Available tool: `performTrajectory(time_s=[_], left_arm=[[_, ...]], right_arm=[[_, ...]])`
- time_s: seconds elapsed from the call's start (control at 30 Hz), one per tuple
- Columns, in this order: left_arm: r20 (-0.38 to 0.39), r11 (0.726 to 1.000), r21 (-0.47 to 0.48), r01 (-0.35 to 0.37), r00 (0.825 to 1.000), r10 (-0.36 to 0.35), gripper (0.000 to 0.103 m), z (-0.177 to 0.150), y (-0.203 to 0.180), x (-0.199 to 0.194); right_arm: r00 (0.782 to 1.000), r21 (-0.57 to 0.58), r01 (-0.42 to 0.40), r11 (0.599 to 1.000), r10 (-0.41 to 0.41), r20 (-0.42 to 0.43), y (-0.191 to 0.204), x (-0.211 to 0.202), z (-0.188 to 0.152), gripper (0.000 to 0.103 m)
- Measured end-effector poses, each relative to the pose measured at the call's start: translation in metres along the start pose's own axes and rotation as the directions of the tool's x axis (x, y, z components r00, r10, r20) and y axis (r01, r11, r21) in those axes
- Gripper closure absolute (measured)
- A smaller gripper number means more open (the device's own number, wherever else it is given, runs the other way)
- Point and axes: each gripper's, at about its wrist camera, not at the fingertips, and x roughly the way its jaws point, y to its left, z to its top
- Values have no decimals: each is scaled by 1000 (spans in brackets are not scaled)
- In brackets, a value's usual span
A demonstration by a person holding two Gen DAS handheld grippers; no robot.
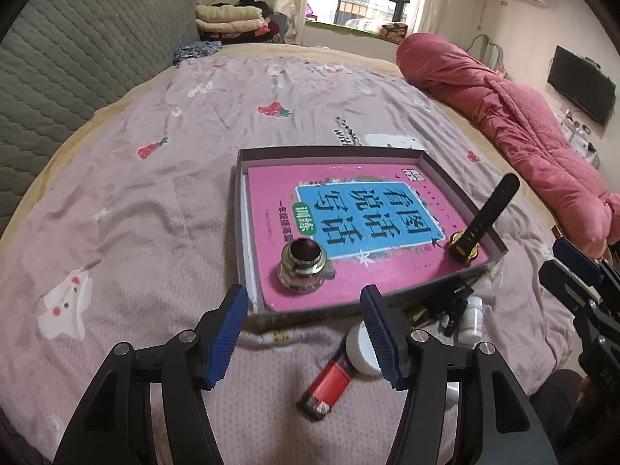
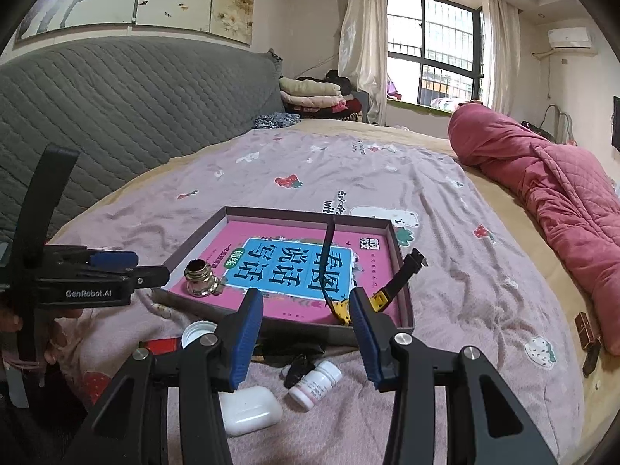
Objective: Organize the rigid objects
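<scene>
tongs first: the left gripper [image 1: 304, 335] hovers low at the near edge of the bed with its blue pads spread wide and nothing between them, and the right gripper [image 2: 306, 333] hangs the same way, apart and empty. both seem poised to pick, since loose things lie right under them on the pink bedspread [image 1: 147, 201].

nearest lies a red lighter [image 1: 327, 387], tip against a white cap [image 1: 360, 350] that sits just beside the left gripper's right pad. under the right gripper rest a white earbud case [image 2: 252, 410] and a small white pill bottle [image 2: 316, 383] tipped on its side, with a small black item i cannot identify next to it. these four likely still need sorting.

just beyond them sits the shallow box [image 1: 457, 186], serving as the collecting place. its floor is covered by a pink book [image 1: 348, 209]. on that stand a brass-and-glass ink bottle [image 1: 303, 267] at the near left and a watch [image 1: 474, 232] in the near right corner, one strap propped up on the wall.

far right, a rolled red quilt [image 1: 503, 116] lies well apart.
</scene>
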Motion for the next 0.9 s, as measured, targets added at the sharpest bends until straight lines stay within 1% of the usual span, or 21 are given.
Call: performTrajectory(time_s=[0.1,0.27,0.4,0.5,0.7,0.9], left_arm=[[-4,999,-30,12,1000,-12,40,-7,-1,-5],[4,1000,-21,14,1000,-14,38,-15,-6,-13],[1,1000,-8,14,1000,-14,36,-20,-9,-17],[-3,1000,-7,13,1000,-13,35,-23,-10,-19],[2,1000,10,-13,1000,13,33,-30,-14,-25],[3,1000,24,-16,1000,16,31,-37,-17,-31]], right_arm=[[1000,13,-12,1000,12,-4,-1,-3,-3,57],[999,23,-29,999,29,-16,0,-5,-9,56],[999,35,-45,998,46,-24,0,-8,-12,44],[998,39,-52,998,53,-26,1,-10,-14,44],[998,39,-66,997,67,-17,3,-14,-14,43],[996,30,-84,996,85,-26,8,-19,-16,43]])
